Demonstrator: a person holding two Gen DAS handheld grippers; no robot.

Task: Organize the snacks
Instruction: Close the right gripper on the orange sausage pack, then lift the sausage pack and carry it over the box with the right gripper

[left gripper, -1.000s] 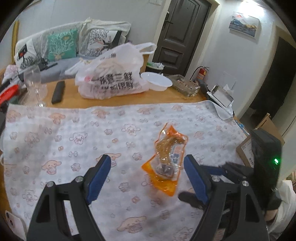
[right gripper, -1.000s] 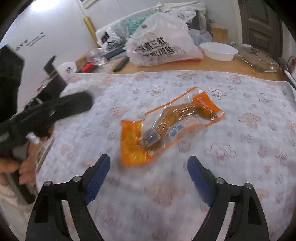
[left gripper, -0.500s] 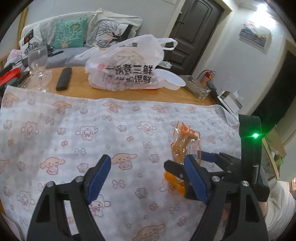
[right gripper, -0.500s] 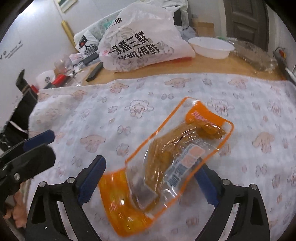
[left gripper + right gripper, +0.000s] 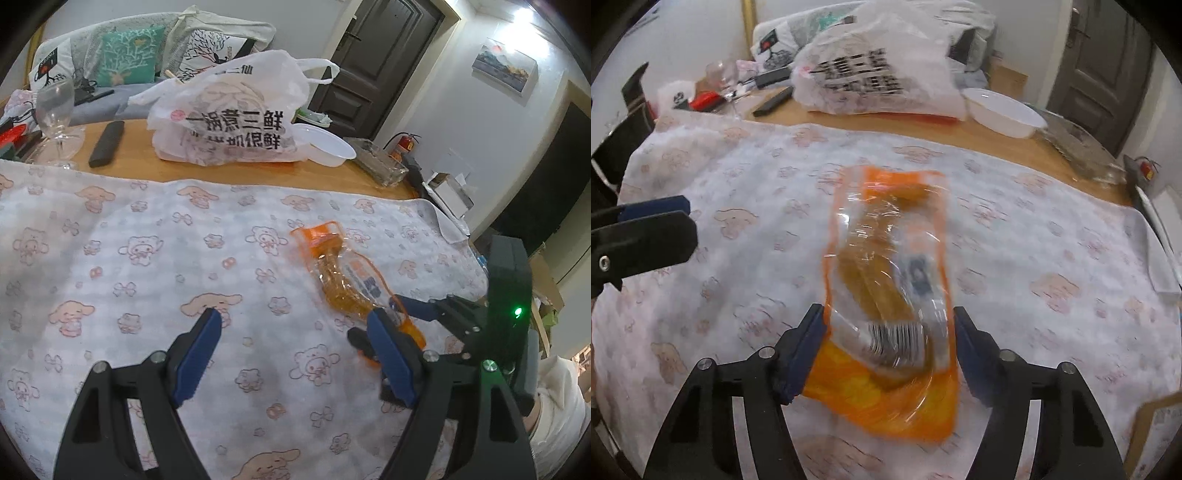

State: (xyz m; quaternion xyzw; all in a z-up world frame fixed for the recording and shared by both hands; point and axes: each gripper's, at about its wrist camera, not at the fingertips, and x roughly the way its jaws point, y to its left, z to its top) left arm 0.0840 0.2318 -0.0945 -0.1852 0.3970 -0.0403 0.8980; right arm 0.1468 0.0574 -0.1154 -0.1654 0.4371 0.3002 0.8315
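An orange and clear snack packet (image 5: 886,273) lies on the cartoon-print cloth (image 5: 1034,229). My right gripper (image 5: 888,339) has its jaws on both sides of the packet's near end, closing on it. The packet is blurred there. In the left wrist view the packet (image 5: 343,277) lies right of centre, with the right gripper's fingers (image 5: 417,308) at its near end. My left gripper (image 5: 295,350) is open and empty above the cloth, left of the packet.
A white printed plastic bag (image 5: 229,118), a white bowl (image 5: 325,147), a clear tray (image 5: 380,166), a black remote (image 5: 107,142) and a wine glass (image 5: 55,110) stand on the wooden table behind the cloth. A cardboard box (image 5: 546,280) is past the right edge.
My right gripper has moved forward over the packet's near end and its jaws have narrowed around it. My left gripper has swung left, away from the packet.
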